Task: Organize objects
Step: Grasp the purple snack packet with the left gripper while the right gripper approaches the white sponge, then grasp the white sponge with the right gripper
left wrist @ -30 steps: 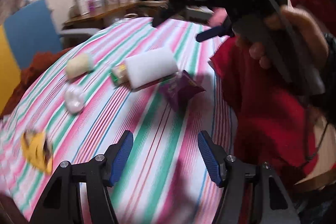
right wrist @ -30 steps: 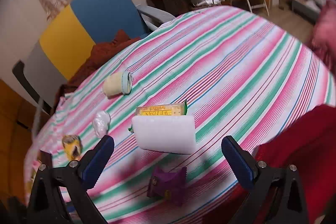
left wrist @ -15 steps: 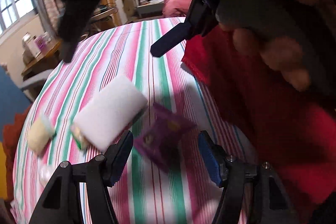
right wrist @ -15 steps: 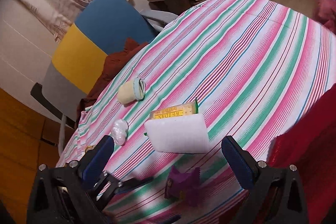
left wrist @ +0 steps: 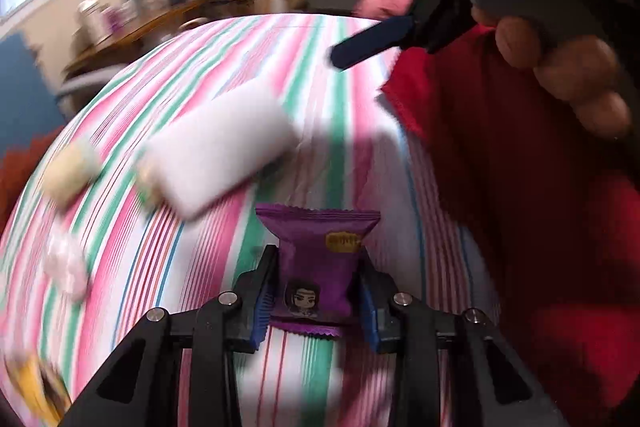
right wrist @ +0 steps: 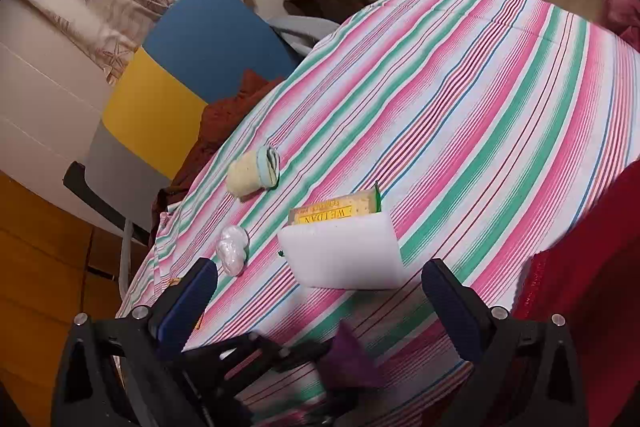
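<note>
- Left gripper (left wrist: pixel 316 291) sits low over the striped tablecloth (right wrist: pixel 480 115), its 2 blue-padded fingers (left wrist: pixel 262 303) clamped on the purple snack packet (left wrist: pixel 316 259), which stands upright between them.
- Right gripper (right wrist: pixel 320 295) hangs higher, jaws spread wide with nothing between them; a bare hand (left wrist: pixel 560 67) wraps its handle.
- White foam block (right wrist: pixel 340 255) lies beside the yellow WEIDAN pack (right wrist: pixel 336 213), touching it.
- Rolled cloth (right wrist: pixel 252 173) and clear plastic wad (right wrist: pixel 232 253) rest further left.

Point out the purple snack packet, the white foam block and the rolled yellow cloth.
purple snack packet (left wrist: pixel 316 267), left wrist view, front face.
white foam block (right wrist: pixel 340 253), right wrist view, top face.
rolled yellow cloth (right wrist: pixel 245 174), right wrist view, yellow side.
</note>
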The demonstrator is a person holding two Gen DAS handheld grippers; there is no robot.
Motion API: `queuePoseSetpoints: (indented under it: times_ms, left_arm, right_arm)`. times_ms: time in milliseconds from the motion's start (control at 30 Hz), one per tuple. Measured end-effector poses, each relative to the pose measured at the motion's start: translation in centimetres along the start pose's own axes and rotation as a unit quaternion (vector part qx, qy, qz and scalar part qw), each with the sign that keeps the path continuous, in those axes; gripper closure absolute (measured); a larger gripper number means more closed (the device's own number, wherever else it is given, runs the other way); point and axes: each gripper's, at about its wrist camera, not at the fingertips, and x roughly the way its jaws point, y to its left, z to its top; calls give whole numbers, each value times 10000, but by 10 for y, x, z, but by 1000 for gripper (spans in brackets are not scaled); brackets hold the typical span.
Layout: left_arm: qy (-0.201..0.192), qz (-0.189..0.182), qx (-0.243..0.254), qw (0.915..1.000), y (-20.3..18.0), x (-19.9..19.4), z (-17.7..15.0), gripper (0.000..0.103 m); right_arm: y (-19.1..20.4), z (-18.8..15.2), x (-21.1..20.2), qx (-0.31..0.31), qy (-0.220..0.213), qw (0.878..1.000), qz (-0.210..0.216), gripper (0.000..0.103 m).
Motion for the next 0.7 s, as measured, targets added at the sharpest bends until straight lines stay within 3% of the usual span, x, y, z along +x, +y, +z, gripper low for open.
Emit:
queuePoseSetpoints:
  times_ms: [233,367,600,700]
  left_arm:
    - [28,549,-968,9938,6,-45,-56,67]
    - [60,789,-1081,9910,1,-68,-83,67]
    - [-51,849,-1472,9854,-18,-85,-108,67]
    - [-76,835,-1532,9846,-14,-82,-107,67]
  right_arm:
    - [0,1,8,17,213,9996,-194,0]
    - [17,6,20,-468,441,9953,-728,0]
    - [35,35,62,-974,617,9845,-1323,0]
    - [33,38,79,-843,893,9844,-1263,0]
